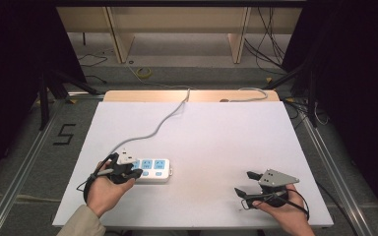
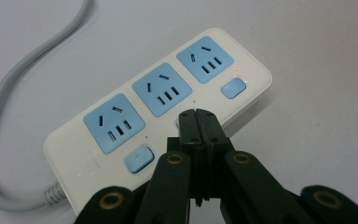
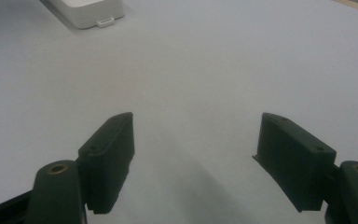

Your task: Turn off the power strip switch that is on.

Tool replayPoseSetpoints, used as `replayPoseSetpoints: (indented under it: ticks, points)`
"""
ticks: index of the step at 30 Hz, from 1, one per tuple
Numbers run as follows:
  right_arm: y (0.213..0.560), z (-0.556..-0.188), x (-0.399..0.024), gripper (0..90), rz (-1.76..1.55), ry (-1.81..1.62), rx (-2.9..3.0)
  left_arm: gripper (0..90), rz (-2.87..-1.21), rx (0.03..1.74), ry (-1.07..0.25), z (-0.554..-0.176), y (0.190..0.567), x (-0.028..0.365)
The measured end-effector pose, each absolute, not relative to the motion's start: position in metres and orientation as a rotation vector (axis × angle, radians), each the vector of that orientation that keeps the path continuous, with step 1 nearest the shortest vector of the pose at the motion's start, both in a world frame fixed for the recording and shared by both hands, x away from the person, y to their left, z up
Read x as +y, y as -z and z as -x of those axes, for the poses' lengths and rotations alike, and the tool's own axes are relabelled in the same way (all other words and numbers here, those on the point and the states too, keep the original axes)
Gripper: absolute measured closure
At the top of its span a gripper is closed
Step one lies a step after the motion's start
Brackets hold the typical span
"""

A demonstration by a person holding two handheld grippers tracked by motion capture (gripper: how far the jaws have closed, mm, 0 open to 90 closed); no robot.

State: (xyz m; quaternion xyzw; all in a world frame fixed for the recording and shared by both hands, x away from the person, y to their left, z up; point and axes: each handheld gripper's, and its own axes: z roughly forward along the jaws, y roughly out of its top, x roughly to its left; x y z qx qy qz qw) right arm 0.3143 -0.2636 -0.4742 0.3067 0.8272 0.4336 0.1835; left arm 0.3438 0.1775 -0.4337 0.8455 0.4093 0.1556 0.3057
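Three blue sockets mark the rigid, light power strip (image 2: 158, 112); left hand-held gripper (image 2: 199, 122) closed over its middle switch, right hand-held gripper (image 3: 196, 158) wide, empty.

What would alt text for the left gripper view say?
Closed black tongs press down at the middle button of a white power strip with three blue sockets. A small red light glows near the far button; the strip's grey cord curves away left.

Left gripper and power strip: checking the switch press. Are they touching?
Cannot tell. In the left gripper view the shut left gripper overlaps the power strip, hiding any contact.
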Motion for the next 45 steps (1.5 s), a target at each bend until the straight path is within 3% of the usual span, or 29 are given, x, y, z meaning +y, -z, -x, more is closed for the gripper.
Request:
replayPoseSetpoints:
  ticks: [45]
  points:
    - [0.474,-0.314,-0.263,28.2,-0.863,-1.222,2.334,89.7,-2.281,1.065,-0.370,-0.357,0.426,0.163]
